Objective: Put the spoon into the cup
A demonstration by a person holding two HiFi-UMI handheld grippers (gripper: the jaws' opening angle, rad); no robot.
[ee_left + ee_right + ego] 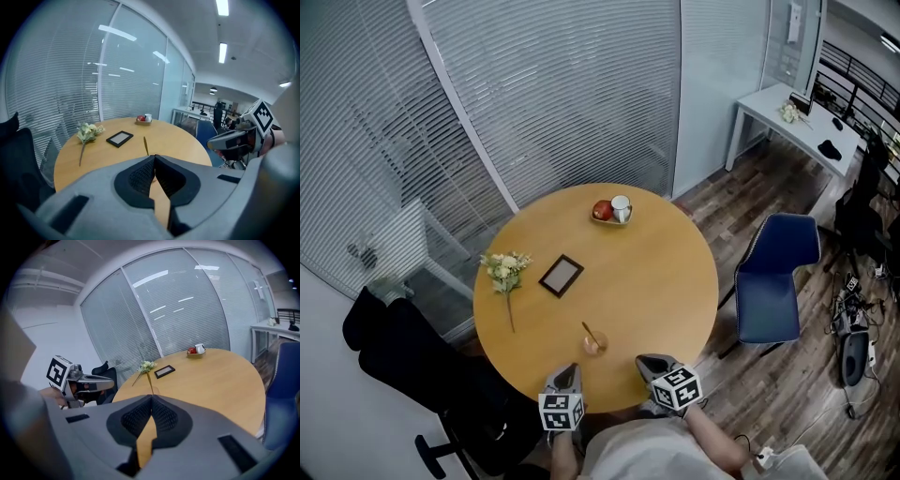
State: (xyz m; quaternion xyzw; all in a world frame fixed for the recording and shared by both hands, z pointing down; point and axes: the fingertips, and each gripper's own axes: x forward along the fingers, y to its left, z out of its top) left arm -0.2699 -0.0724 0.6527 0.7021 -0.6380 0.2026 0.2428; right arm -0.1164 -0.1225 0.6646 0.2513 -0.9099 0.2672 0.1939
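My left gripper (567, 372) and right gripper (649, 362) sit pressed together, empty, at the table's (656, 272) lower edge. The spoon (591, 337) lies just ahead, and the cup (621, 208) is at the upper edge, with bare wood between.

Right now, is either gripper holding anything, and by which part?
Nothing is held: the left gripper and the right gripper are both shut on nothing; the spoon is untouched.

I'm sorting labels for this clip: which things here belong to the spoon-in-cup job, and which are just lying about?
Job: spoon, cup, left gripper, right gripper.
Lying about: flowers, frame, apple, plate, blue chair.
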